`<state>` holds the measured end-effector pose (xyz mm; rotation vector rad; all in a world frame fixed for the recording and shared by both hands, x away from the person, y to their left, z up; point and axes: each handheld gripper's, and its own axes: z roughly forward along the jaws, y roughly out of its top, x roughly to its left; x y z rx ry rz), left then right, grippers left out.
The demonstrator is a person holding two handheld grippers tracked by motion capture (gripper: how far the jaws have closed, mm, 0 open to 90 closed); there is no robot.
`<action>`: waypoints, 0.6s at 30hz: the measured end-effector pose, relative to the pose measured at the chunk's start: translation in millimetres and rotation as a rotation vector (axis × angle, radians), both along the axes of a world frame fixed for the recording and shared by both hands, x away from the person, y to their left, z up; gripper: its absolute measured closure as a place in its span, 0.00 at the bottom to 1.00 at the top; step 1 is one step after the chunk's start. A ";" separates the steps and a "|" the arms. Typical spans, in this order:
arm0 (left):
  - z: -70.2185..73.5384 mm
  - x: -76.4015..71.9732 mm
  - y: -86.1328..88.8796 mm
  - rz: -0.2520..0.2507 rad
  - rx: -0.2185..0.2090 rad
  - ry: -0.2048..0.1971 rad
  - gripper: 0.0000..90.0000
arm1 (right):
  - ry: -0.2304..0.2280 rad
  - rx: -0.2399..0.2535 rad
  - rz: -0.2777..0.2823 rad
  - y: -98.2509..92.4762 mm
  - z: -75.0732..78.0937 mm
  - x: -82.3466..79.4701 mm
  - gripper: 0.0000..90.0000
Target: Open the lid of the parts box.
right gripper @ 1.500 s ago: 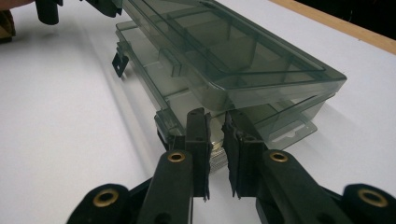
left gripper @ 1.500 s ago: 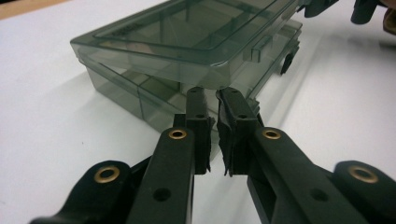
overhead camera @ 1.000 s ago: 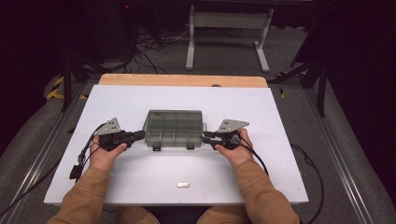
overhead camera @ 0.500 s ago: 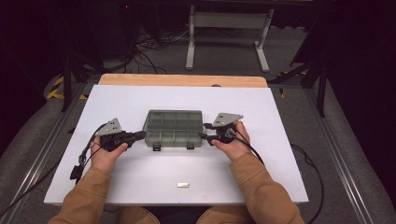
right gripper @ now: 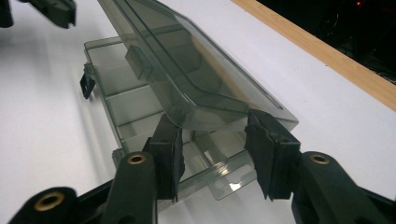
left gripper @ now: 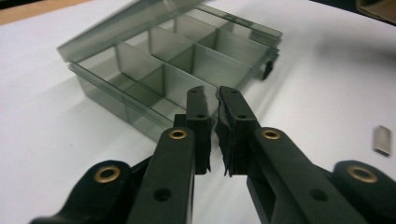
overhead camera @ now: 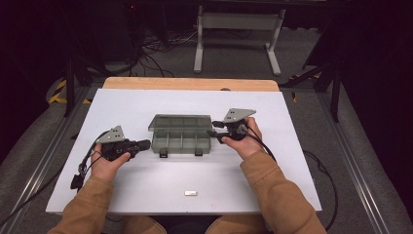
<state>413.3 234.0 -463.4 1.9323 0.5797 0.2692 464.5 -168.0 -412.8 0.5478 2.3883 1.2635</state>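
Item: compartment box (overhead camera: pixel 181 139), smoky translucent plastic, rectangular, with hinged lid (right gripper: pixel 187 70). Location: middle of the white desk (overhead camera: pixel 146 195), between the two tools. Lid part-raised, its right end lifted off the base, far edge looking hinged.

Handling, by judgement: light; thin hard walls, stiff but liable to flex and crack if squeezed hard; smooth and glossy, so slippery on the desk and under rubber pads. Best holds appear to be the lid's side rim for lifting and the base's end wall for steadying. Two dark latches (overhead camera: pixel 164 154) sit on the near edge; avoid catching them.

Contents: base split by partitions into two rows of cells (left gripper: pixel 154 70); every cell seen through the plastic looks empty.

Right tool (right gripper: pixel 212 149): at the box's right end, jaws part-spread astride the raised lid's corner; they have just been closing a little. The lid edge lies between them, apparently resting on the left pad, with a gap at the other pad, so no firm pinch can be read.

Left tool (left gripper: pixel 212 123): at the box's left end, jaws nearly pressed together with a thin slit and nothing between; tips close to the base wall, contact unclear.

Other: small pale metal block (overhead camera: pixel 191 193) lying well apart, near the desk's front edge.
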 end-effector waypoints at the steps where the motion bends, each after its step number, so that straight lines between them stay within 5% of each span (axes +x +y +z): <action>1: 0.0 -1.5 0.4 0.001 0.007 -0.007 0.90 | -0.004 -0.001 0.001 0.1 1.3 1.2 0.65; 8: -0.6 -14.2 11.2 0.024 -0.030 0.003 0.78 | -0.013 0.018 -0.005 2.6 11.4 10.5 0.67; 12: -0.8 -15.8 14.7 0.064 -0.093 0.018 0.57 | -0.014 0.031 -0.028 7.1 18.7 19.4 0.67; 18: 1.3 -19.1 15.4 0.094 -0.113 0.013 0.38 | 0.001 0.051 -0.045 8.6 25.1 33.1 0.69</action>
